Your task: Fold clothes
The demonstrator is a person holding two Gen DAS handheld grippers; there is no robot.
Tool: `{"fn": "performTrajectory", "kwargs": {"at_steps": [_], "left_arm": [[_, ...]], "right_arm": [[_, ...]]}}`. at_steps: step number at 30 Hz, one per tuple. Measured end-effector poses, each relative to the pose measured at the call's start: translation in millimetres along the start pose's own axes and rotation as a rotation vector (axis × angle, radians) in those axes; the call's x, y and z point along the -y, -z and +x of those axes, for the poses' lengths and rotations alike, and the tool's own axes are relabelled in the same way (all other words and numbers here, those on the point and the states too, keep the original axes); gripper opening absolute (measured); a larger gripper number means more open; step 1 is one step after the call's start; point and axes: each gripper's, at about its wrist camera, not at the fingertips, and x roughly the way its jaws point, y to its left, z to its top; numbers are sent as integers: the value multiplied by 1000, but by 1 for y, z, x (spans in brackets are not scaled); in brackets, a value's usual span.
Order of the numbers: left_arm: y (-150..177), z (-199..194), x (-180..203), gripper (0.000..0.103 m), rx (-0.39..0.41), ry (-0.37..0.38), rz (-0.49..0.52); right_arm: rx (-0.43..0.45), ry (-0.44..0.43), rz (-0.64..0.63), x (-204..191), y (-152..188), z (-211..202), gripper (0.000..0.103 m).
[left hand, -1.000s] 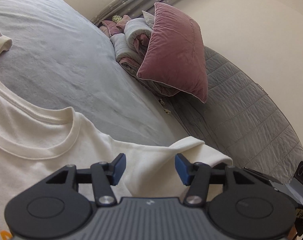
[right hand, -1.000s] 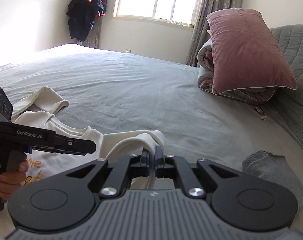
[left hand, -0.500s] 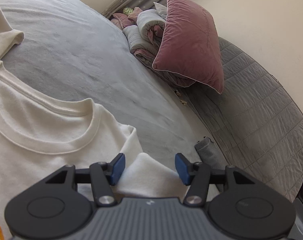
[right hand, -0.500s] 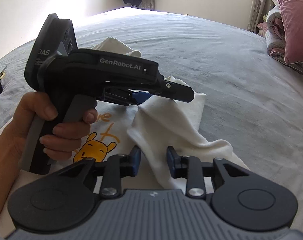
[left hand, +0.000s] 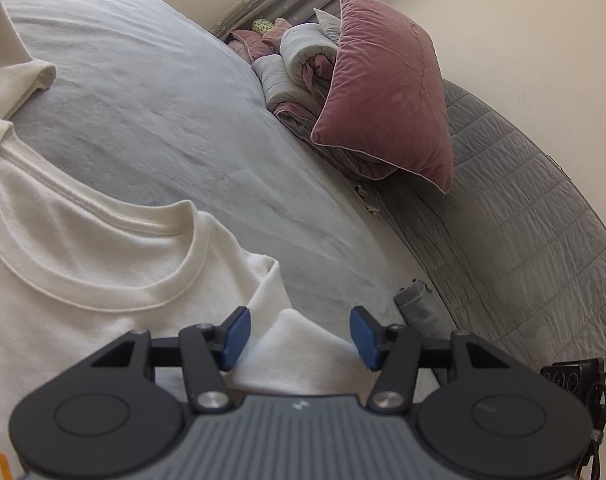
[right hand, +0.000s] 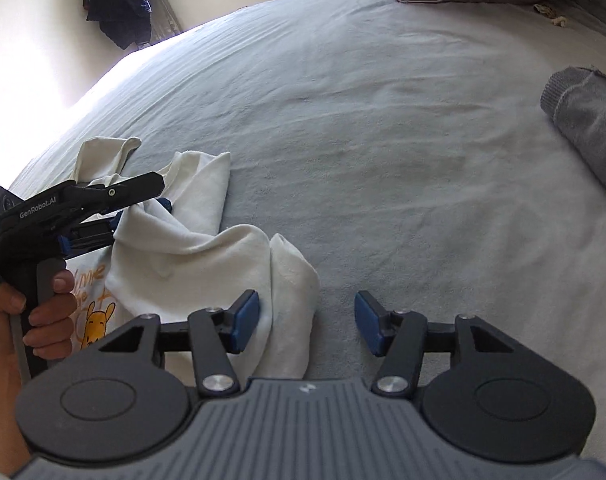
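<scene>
Cream T-shirt (left hand: 83,280) flat on grey bed sheet (left hand: 163,112), collar up, printed front facing up (yellow cartoon bear visible in right wrist view). One sleeve (right hand: 207,256) folded in over chest, its cuff end bunched near shirt's right edge.

Left gripper (left hand: 299,338): jaws parted about halfway, nothing clamped; folded sleeve cloth lies below gap, pads clear of it. Held by a hand (right hand: 43,312) at left of right wrist view.

Right gripper (right hand: 307,326): jaws have just been closing, yet stand apart; sleeve cuff sits by left pad, right pad over bare sheet, no grip seen.

Edges: shirt's far sleeve (left hand: 11,72) trails toward upper left. Grey garment (right hand: 587,128) well apart at right. Pink pillow (left hand: 387,92) on rolled bedding by quilted headboard (left hand: 523,216).

Open room: wide bare sheet beyond collar and right of sleeve.
</scene>
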Motion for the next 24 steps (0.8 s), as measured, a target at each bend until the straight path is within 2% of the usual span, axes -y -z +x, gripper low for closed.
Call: {"fn": "performTrajectory", "kwargs": {"at_steps": [1, 2, 3, 10, 14, 21, 24], "left_arm": [[0, 0, 0, 56, 3, -1, 0], [-1, -2, 0, 56, 12, 0, -3], [-1, -3, -1, 56, 20, 0, -7], [-5, -14, -8, 56, 82, 20, -55], [-5, -14, -10, 56, 89, 1, -57], [0, -6, -3, 55, 53, -35, -8], [2, 0, 2, 55, 31, -26, 17]], "right_arm": [[-1, -34, 10, -1, 1, -1, 22], [4, -47, 16, -1, 1, -2, 21], [16, -36, 9, -3, 0, -5, 11], [162, 125, -23, 11, -18, -39, 8], [247, 285, -44, 31, -31, -56, 8], [398, 747, -218, 55, -38, -59, 8], [446, 840, -255, 71, -35, -59, 8]]}}
